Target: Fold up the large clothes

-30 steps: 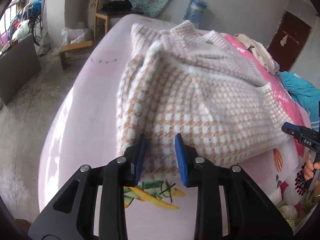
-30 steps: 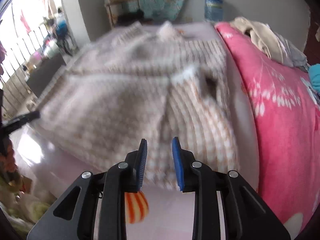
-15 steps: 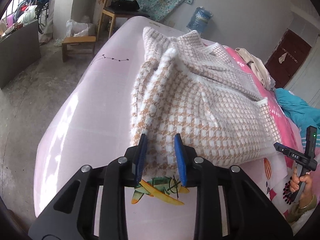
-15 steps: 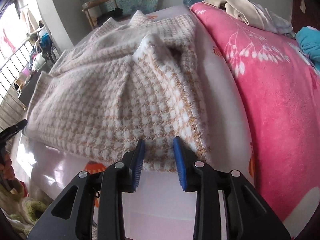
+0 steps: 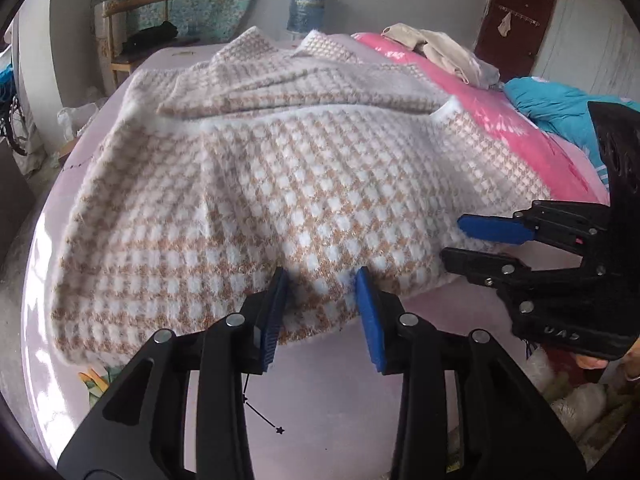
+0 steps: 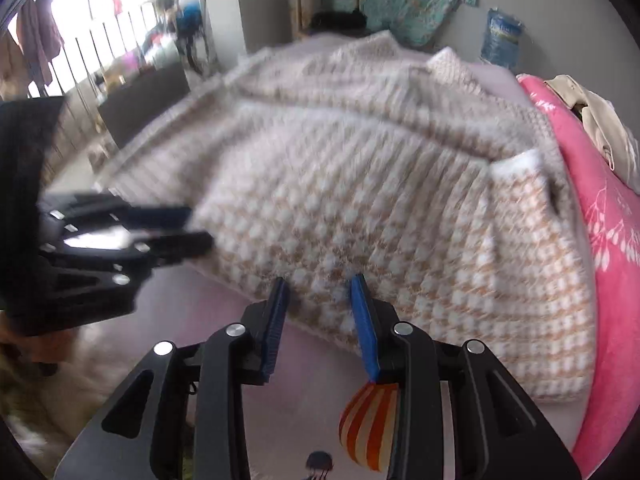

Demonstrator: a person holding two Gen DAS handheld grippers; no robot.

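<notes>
A beige-and-white houndstooth sweater (image 5: 304,184) lies spread on the pale pink bed sheet (image 5: 340,400), hem toward me. My left gripper (image 5: 322,280) sits at the hem's middle. Its jaws are opening, and the hem lies loose between the blue pads without being pinched. My right gripper (image 6: 319,283) is at the hem too, its jaws also opening over the fabric (image 6: 360,208) with no pinch. The two grippers are close together: the right gripper (image 5: 452,240) shows at the right of the left wrist view, and the left gripper (image 6: 200,228) shows blurred at the left of the right wrist view.
A bright pink blanket (image 5: 540,148) borders the sweater on the right, with a beige clothes pile (image 5: 440,52) and a teal quilt (image 5: 560,100) beyond. A wooden chair (image 5: 128,28) and a blue water jug (image 5: 306,6) stand behind the bed. Bare floor lies left.
Both grippers have swung inward along the hem from its corners and now sit near each other. Their jaws stand wider than before. The sweater lies flatter.
</notes>
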